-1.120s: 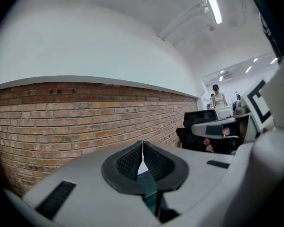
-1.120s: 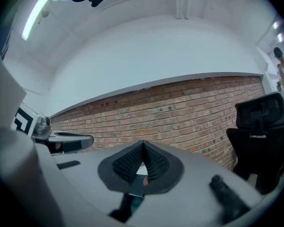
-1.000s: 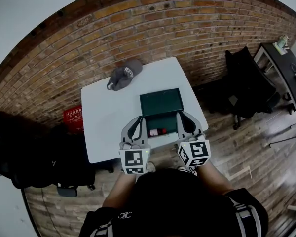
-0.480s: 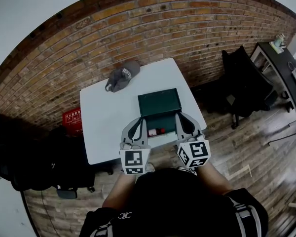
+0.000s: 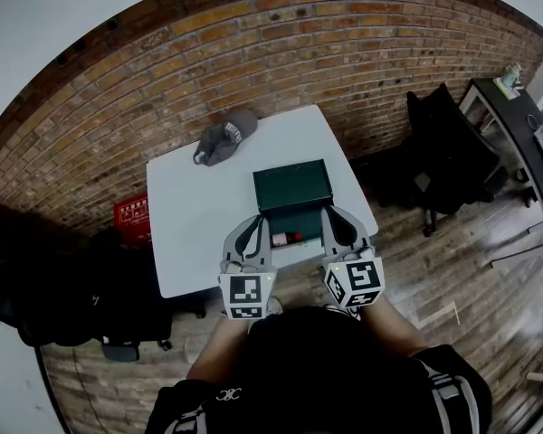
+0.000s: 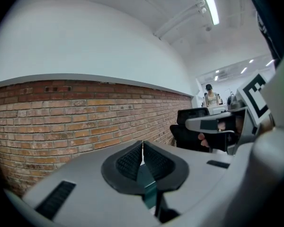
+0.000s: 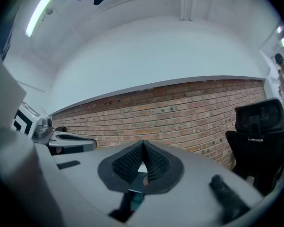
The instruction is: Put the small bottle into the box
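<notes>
- Lying at the upper left corner of the white table (image 5: 195, 233), a grey cap (image 5: 224, 139) sits well apart from the work and seems to have no part in the task.
- Left of centre in the head view, the left gripper (image 5: 254, 222) reaches along the left side of the box. Its own view shows the ribbed pads (image 6: 130, 161) pressed together with nothing between them, so it carries nothing. I judge it is simply parked beside the box rather than reaching for anything.
- At the centre, the green box (image 5: 293, 186) has its lid raised toward the top of the frame, which leaves the base open from above.
- The small bottle (image 5: 285, 240), pale with a red end, lies inside that base toward its lower left part. Neither gripper touches it, so the placing looks done.
- Right of centre, the right gripper (image 5: 329, 215) runs along the box's right side, mirroring the other one. In its own view the fingers (image 7: 154, 162) meet tip to tip and grip nothing.
- With both tools closed, empty and flanking the box, the pose reads as a rest after the release. Only the open lid might be left to deal with, and the task does not ask for that.
</notes>
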The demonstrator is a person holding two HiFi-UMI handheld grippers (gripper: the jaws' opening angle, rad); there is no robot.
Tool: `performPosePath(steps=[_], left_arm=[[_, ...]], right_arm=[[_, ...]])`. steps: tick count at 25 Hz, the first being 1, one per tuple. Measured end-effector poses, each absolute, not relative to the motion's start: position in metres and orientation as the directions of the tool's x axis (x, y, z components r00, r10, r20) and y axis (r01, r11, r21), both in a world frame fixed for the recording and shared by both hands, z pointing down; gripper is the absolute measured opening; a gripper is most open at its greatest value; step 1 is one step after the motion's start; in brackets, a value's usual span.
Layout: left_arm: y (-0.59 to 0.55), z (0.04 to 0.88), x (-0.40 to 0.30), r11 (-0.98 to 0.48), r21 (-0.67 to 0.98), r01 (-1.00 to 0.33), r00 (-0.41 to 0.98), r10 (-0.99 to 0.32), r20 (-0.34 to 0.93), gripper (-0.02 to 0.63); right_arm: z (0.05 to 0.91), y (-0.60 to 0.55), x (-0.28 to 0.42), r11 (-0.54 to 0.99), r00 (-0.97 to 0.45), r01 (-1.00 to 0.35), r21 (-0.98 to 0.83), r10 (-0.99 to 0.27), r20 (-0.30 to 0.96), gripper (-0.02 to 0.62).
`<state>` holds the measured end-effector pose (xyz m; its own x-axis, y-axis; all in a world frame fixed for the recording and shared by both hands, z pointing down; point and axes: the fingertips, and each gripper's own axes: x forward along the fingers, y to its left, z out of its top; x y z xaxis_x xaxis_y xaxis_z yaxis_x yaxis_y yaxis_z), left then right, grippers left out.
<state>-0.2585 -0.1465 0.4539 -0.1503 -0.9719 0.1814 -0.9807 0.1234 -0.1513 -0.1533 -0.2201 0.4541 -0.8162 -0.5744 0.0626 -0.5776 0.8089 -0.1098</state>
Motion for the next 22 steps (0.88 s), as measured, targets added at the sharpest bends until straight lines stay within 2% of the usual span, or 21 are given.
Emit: performPosePath(steps=[22], left_arm=[[-0.145,0.471,-0.272,0.122,-0.124,-0.985,-0.148,-0.962,0.228,0.018]], right_arm=[[0.463,-0.219,-0.17,0.824,-0.834,-0.552,-0.128,-0.545,0.088,0.026]])
